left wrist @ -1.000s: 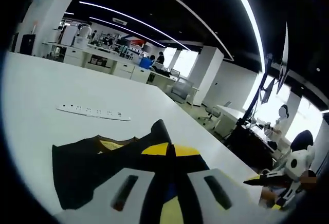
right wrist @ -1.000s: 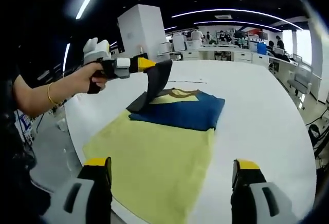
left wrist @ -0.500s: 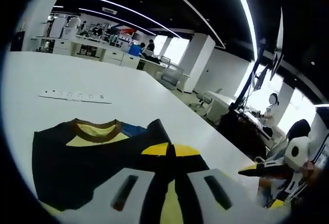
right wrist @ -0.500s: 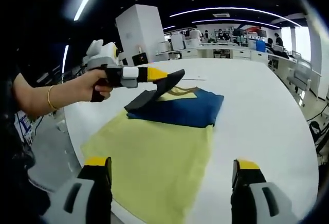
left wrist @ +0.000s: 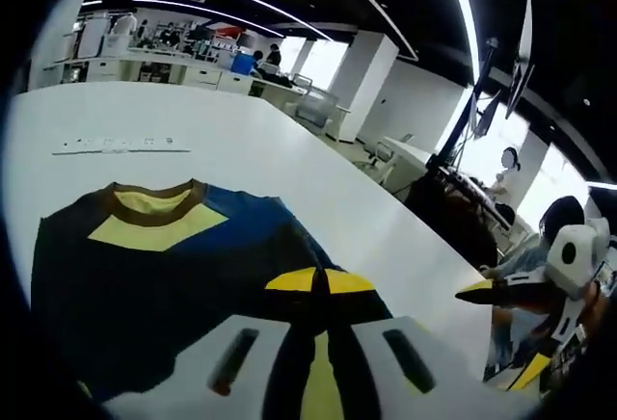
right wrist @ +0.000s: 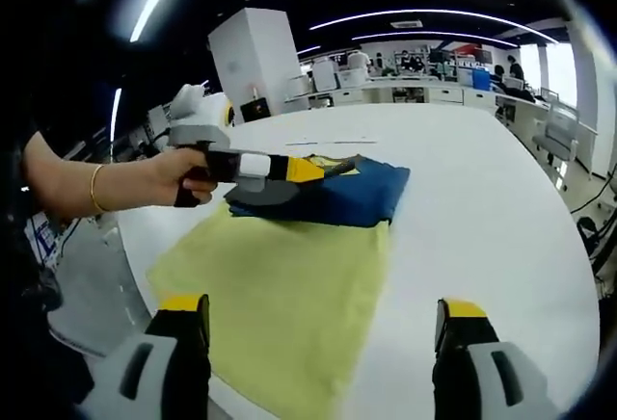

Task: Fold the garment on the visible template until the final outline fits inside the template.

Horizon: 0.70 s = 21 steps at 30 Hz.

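Since the earlier frames the left gripper [right wrist: 323, 169] has lowered from a raised position, laying the dark flap of the garment [right wrist: 337, 198] down over the blue folded portion; the flap now lies nearly flat. In the left gripper view the fingers [left wrist: 294, 280] are pressed together on a dark fold of cloth, with the collar end of the garment [left wrist: 164, 256] spread ahead of them. The garment sits at the far end of the yellow template [right wrist: 280, 295], which lies on the white surface [right wrist: 482, 208] near its left edge. The right gripper [right wrist: 318, 343] hovers above the template's near end, fingers spread and holding nothing. A white strip [left wrist: 120, 143] lies beyond the collar.

Risk: if the left fingers release while drawing away, the cloth may drag and reopen the fold. The garment's far end also appears to extend beyond the template, so the outline may not yet fit inside it.
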### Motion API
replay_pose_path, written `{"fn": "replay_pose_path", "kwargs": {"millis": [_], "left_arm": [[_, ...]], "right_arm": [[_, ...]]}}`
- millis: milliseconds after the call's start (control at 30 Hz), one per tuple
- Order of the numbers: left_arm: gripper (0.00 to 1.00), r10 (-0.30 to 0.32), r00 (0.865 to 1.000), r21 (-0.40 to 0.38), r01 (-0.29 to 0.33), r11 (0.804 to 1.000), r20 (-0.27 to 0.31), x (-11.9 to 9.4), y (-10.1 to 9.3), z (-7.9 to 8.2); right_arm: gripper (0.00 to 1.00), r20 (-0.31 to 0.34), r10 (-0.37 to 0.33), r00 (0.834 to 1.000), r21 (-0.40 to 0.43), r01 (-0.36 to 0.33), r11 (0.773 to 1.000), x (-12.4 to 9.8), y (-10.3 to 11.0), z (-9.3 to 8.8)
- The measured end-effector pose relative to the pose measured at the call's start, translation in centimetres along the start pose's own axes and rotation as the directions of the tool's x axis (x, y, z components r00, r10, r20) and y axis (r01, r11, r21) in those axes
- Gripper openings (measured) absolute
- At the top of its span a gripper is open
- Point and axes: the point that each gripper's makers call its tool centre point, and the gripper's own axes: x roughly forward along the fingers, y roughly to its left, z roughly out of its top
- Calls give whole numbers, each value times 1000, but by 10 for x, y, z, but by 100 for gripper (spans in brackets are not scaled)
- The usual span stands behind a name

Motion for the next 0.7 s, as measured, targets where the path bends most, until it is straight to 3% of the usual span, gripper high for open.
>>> {"fn": "replay_pose_path", "kwargs": {"millis": [200, 300, 433, 533, 700], "left_arm": [[0, 29, 996, 16, -28, 999, -80, 12, 2, -29], [0, 4, 994, -32, -8, 999, -108, 17, -1, -43], [2, 14, 990, 18, -11, 1000, -142, 18, -1, -53], [12, -8, 992, 23, 11, 1000, -127, 15, -5, -49], [40, -15, 997, 97, 22, 995, -72, 8, -8, -35]], "right_arm": [[98, -3, -12, 1000, 8, 12, 1000, -1, -6, -2], [98, -3, -15, 1000, 8, 15, 1000, -1, -8, -2], [97, 4, -25, 1000, 19, 25, 999, -1, -11, -1], [97, 0, -32, 999, 18, 32, 999, 0, -12, 0], [96, 0, -31, 1000, 18, 31, 999, 3, -11, 2]]}}
